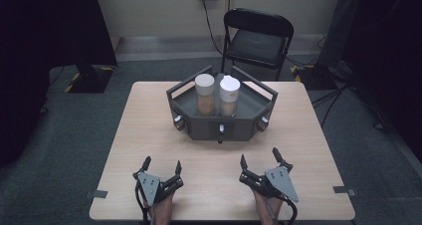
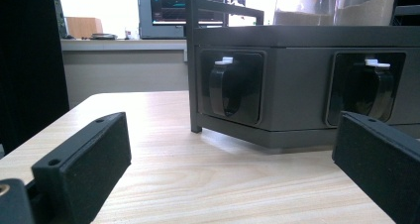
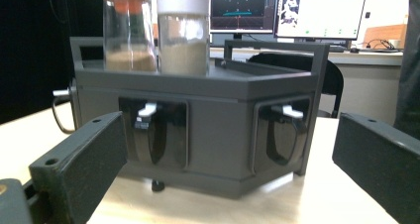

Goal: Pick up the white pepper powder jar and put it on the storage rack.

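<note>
A dark grey six-sided stand (image 1: 234, 127) sits at the middle back of the wooden table (image 1: 149, 135). On it stand two clear jars of brown powder, side by side: a beige-lidded one (image 1: 205, 94) and a white-lidded one (image 1: 229, 95). Its front faces carry black knobs with white tabs (image 1: 221, 131). My left gripper (image 1: 162, 163) rests near the front edge, open and holding nothing. My right gripper (image 1: 259, 157) is open beside it, also holding nothing. The left gripper (image 2: 230, 177) faces two knobs (image 2: 225, 85) (image 2: 369, 87). The right gripper (image 3: 228, 172) faces the stand (image 3: 218, 130) and both jars (image 3: 130, 35) (image 3: 183, 35).
A black folding chair (image 1: 258, 38) stands behind the table. Dark stand bases (image 1: 89, 78) sit on the carpet at left and right. Tape marks (image 1: 99, 193) flag the table's front corners. Monitors (image 3: 322, 13) glow beyond the stand.
</note>
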`<state>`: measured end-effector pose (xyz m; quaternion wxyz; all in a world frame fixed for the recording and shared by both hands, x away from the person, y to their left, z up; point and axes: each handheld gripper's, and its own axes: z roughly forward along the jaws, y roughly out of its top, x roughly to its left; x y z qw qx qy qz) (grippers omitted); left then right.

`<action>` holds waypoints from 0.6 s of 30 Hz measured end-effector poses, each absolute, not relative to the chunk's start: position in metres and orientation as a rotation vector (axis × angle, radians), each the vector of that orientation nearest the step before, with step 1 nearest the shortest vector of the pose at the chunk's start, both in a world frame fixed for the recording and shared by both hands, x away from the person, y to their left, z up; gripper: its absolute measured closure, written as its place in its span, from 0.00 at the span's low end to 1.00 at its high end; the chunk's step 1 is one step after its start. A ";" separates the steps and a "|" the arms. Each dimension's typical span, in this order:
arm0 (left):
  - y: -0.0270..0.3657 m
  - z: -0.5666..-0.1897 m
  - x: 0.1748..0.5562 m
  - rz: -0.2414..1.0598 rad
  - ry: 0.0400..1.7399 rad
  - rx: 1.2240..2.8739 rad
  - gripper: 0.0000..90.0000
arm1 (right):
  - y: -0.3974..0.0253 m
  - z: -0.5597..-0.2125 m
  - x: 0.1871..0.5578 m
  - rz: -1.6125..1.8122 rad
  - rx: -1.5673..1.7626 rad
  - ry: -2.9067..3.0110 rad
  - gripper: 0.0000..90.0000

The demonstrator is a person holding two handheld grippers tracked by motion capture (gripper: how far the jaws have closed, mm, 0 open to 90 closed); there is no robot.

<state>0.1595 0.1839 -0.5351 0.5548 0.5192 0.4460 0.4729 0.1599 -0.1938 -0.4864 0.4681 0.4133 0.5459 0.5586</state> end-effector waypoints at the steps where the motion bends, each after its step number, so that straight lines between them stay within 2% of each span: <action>1: 0.184 -0.535 0.159 1.117 1.054 1.227 0.01 | -0.194 -0.488 0.159 1.367 1.018 1.342 0.00; 18: 0.184 -0.535 0.159 1.117 1.054 1.226 0.01 | -0.196 -0.514 0.152 1.355 1.027 1.339 0.00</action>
